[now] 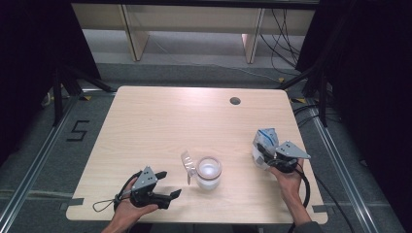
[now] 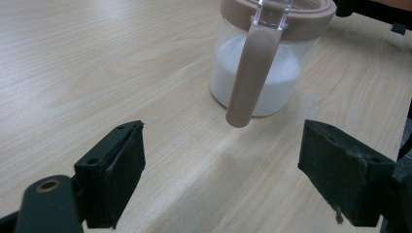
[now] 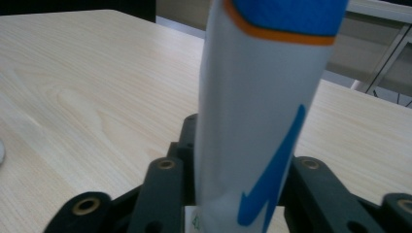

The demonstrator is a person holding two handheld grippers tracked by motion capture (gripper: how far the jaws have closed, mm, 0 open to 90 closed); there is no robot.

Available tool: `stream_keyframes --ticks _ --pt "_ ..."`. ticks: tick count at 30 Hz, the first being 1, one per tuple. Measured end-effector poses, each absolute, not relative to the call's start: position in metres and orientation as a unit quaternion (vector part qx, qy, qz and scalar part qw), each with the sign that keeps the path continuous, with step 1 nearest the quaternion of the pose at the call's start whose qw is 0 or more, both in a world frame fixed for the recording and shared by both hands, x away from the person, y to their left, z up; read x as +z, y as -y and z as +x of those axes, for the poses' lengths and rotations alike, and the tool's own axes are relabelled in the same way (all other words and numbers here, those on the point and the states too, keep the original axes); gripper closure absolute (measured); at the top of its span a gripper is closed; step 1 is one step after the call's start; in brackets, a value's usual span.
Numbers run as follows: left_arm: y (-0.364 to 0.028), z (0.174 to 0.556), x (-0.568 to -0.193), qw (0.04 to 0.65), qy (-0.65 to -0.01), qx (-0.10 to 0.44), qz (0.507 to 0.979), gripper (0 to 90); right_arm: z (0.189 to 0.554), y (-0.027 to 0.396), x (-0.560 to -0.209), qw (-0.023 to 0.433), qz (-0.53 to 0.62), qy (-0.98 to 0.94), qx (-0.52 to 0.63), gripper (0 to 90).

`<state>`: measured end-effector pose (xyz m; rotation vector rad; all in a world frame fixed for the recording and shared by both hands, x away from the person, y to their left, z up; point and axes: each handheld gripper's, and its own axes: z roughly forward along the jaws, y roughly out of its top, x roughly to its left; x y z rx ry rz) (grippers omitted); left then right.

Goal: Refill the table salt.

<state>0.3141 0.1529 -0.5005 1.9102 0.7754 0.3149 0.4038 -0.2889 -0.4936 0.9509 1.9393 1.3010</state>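
Right of the jar (image 1: pixel 209 173), we hold a blue-and-white bag (image 1: pixel 265 148) upright between our right gripper's (image 1: pixel 270 158) slackening jaws; our left gripper (image 1: pixel 165 187), open and empty, faces the jar's hanging lid strap (image 2: pixel 252 73).

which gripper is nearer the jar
Left. The left gripper sits open just left of the jar, jaws pointing at it. The right gripper is farther off at the table's right edge, around a white and blue bag.
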Motion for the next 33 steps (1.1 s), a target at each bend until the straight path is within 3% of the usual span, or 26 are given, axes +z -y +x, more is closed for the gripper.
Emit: stream_keyframes --ticks 4,33 --pt "-0.153 0.314 -0.500 0.503 -0.321 0.131 0.791 16.4 0.402 0.290 -0.492 0.319 0.352 -0.730 0.492 63.0" --pt "-0.154 0.315 -0.500 0.503 -0.321 0.135 0.791 16.4 0.364 0.299 -0.479 0.302 0.405 -0.703 0.501 33.2"
